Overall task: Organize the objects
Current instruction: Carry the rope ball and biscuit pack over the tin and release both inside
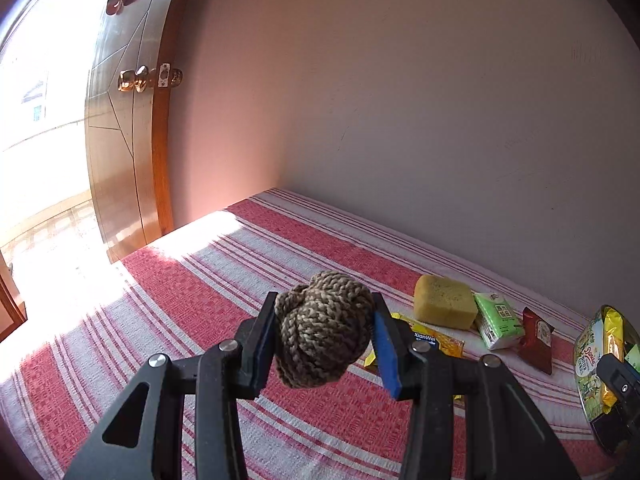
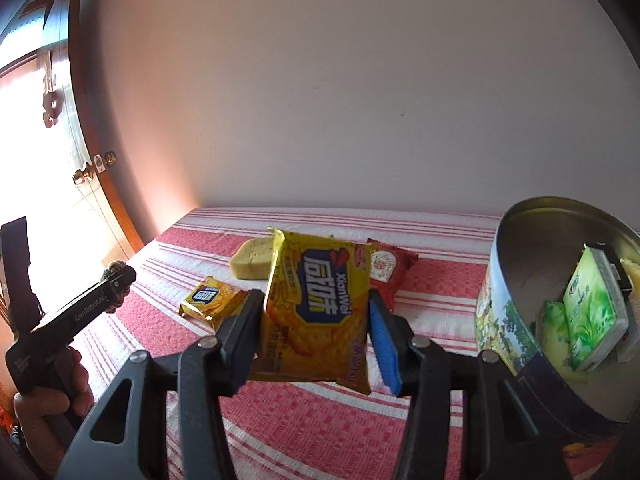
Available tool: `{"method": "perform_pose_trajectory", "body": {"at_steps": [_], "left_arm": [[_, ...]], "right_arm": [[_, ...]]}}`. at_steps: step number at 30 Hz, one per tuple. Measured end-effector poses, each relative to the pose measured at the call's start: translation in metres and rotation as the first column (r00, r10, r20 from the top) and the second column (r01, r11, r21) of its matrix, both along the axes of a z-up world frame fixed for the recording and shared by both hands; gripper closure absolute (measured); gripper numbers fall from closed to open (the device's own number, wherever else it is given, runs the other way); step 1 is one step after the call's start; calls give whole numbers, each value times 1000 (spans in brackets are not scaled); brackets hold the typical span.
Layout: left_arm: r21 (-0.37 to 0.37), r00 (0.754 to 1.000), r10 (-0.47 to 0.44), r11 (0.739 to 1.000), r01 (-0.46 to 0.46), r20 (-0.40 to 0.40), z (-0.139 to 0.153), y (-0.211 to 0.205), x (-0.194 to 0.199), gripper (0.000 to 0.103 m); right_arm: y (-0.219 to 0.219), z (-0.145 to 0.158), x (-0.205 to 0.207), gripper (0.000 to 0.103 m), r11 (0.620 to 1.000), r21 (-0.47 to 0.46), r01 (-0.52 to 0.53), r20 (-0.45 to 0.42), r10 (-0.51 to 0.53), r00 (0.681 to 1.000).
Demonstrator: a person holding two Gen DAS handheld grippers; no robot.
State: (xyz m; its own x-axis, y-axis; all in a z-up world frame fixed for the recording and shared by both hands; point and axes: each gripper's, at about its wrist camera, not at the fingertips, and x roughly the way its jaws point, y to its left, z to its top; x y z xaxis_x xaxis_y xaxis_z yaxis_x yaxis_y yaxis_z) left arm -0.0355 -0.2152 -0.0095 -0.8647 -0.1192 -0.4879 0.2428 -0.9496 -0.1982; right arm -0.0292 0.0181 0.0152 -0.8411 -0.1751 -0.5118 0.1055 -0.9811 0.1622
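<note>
Both sets of jaws are loaded: your left gripper (image 1: 324,332) pinches a ball of braided cord (image 1: 325,328), and your right gripper (image 2: 316,312) pinches a large yellow cracker packet (image 2: 318,308) by its sides, held upright and clear of the bed (image 2: 304,420).

You look to be mid-carry, filling the round tin (image 2: 520,216) at the bed's right edge. It already holds green tea packets (image 2: 592,312) and leans toward your right camera.

Left on the striped cover, along the wall edge: a yellow sponge (image 1: 444,302), a green tissue pack (image 1: 498,320), a red sachet (image 1: 536,346) and a small yellow packet (image 2: 210,300).

Your next move, by my reading, is to swing the right gripper rightward over the tin's rim and let go only once the packet is past the lip. The packet is wide, so tilt it to slide in edgewise.

Your left gripper hangs level above the cover's middle, well apart from the tin; it points toward the wall.
</note>
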Motion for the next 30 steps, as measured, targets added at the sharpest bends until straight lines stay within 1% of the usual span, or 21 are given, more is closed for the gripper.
{"method": "perform_pose_trajectory", "body": {"at_steps": [2, 5, 7, 11, 14, 18, 23, 27, 30], "left_arm": [[2, 999, -32, 999, 32, -5, 0, 10, 1, 57], [-51, 998, -57, 997, 56, -18, 3, 34, 5, 57], [-72, 997, -77, 995, 75, -23, 5, 54, 11, 57], [-96, 991, -129, 987, 126, -24, 13, 92, 22, 57], [-85, 986, -164, 983, 161, -23, 17, 114, 24, 57], [-68, 975, -221, 973, 219, -20, 22, 142, 28, 57], [-90, 958, -282, 957, 276, -50, 31, 181, 33, 57], [-103, 943, -323, 944, 315, -82, 41, 214, 36, 57], [-115, 929, -358, 930, 348, -87, 44, 236, 34, 57]], "right_arm": [[9, 5, 10, 52, 999, 29, 34, -34, -33, 999], [25, 11, 22, 52, 995, 56, 80, -75, -75, 994], [35, 15, 27, 52, 994, 60, 96, -93, -90, 992], [54, 22, 35, 52, 990, 52, 129, -102, -123, 987], [68, 25, 40, 52, 988, 47, 150, -105, -144, 984], [88, 30, 47, 52, 981, 63, 184, -121, -175, 977], [119, 38, 55, 52, 974, 39, 224, -133, -217, 967], [137, 43, 63, 52, 964, 68, 256, -165, -242, 956], [160, 45, 71, 52, 955, 85, 284, -175, -267, 948]]}}
